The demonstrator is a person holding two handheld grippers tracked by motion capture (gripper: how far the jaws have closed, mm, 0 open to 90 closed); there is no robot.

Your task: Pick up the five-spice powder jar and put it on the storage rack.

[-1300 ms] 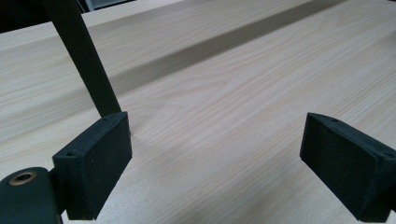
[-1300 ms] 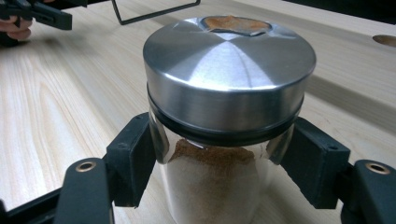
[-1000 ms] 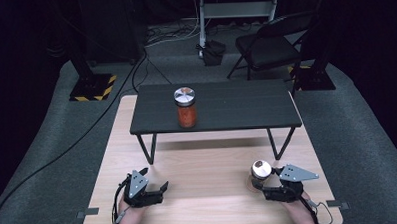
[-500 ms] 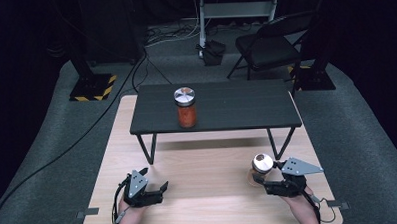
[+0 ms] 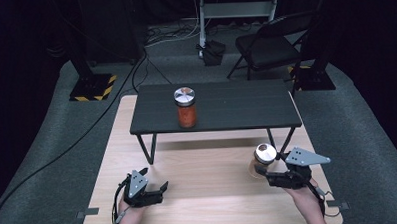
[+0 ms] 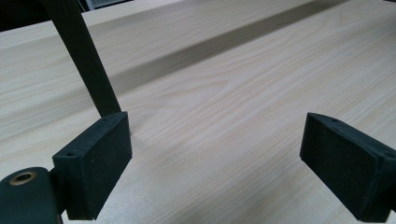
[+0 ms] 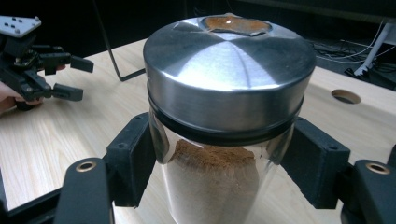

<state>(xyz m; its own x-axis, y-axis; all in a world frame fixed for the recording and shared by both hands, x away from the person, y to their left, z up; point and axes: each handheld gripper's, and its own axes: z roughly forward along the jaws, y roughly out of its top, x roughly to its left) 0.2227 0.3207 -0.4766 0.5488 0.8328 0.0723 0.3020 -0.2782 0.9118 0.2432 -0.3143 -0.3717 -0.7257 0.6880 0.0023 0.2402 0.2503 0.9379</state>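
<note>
Right gripper view shows the right gripper's (image 7: 224, 163) fingers clamping the brown-powder jar (image 7: 224, 140) near-right above the counter (image 5: 199, 192); smooth glass could slip; left gripper (image 5: 156, 187) gapes empty.

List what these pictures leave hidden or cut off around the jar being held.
- Held jar: its bottom is cut off by the lower edge of the right gripper view.
- Same jar in the high view: too small to read its contents; the right hand-held gripper covers its side.
- Red jar on the black table: contents too small.
</note>
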